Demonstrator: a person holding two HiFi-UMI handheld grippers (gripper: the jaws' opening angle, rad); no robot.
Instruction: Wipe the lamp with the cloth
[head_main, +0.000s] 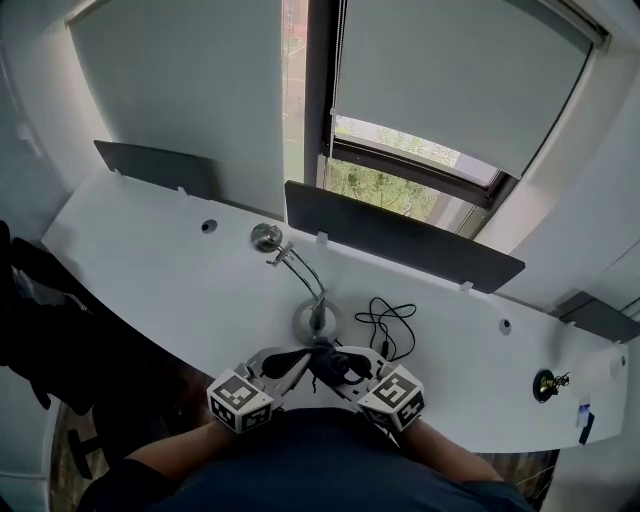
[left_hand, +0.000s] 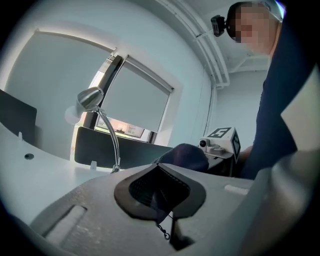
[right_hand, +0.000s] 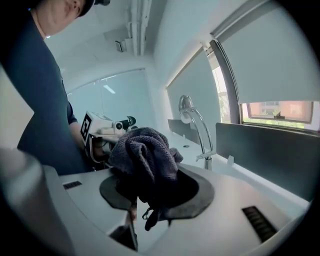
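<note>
Head view cable (head_main: 386, 324), right hand-held gripper (right_hand: 152, 197) pinching cloth (right_hand: 144, 154)

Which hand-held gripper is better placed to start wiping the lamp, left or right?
Right. The right hand-held gripper is clamped on the cloth, and the lamp stands just ahead of it. The left hand-held gripper has no cloth bunched in its jaws.

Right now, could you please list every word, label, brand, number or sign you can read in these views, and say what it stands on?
No text can be read.
Marker cubes: black-and-white square patterns only, no letters or digits.
Small label at the right end of the desk: too small to read.
Lamp and cloth: no print visible.
</note>
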